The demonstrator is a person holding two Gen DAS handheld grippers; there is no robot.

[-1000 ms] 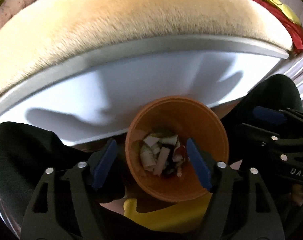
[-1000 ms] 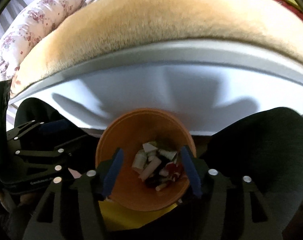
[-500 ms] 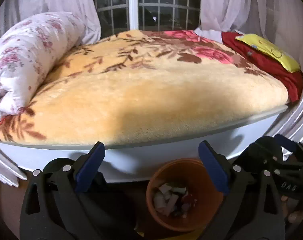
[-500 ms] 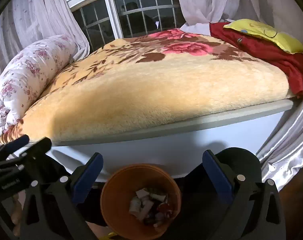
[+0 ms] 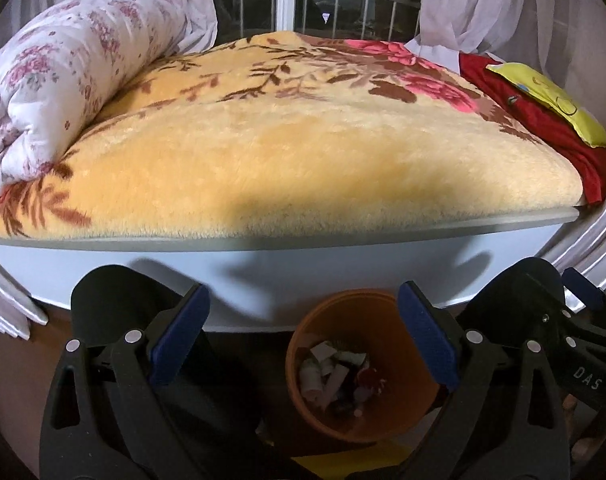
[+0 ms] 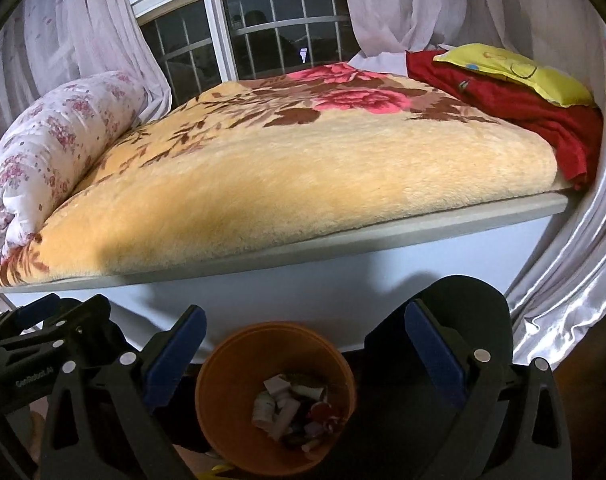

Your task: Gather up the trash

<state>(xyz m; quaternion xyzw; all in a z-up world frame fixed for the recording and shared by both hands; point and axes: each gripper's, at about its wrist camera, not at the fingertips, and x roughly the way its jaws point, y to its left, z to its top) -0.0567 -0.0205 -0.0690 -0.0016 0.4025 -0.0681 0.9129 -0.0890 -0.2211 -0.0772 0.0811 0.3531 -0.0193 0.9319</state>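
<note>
An orange bin stands on the floor against the bed's white base, low in the left wrist view. It also shows in the right wrist view. Crumpled paper scraps and a red piece lie in its bottom, also seen in the right wrist view. My left gripper is open and empty, held above the bin. My right gripper is open and empty above the bin too. Each gripper shows at the edge of the other's view.
A bed with a yellow floral blanket fills the middle. A rolled white floral quilt lies at its left, a red cloth and yellow pillow at its right. Curtains and a barred window stand behind.
Both grippers rose and tilted up from close over the bin, so the whole bed and window came into view. Both jaws opened wider. The bin did not move.
</note>
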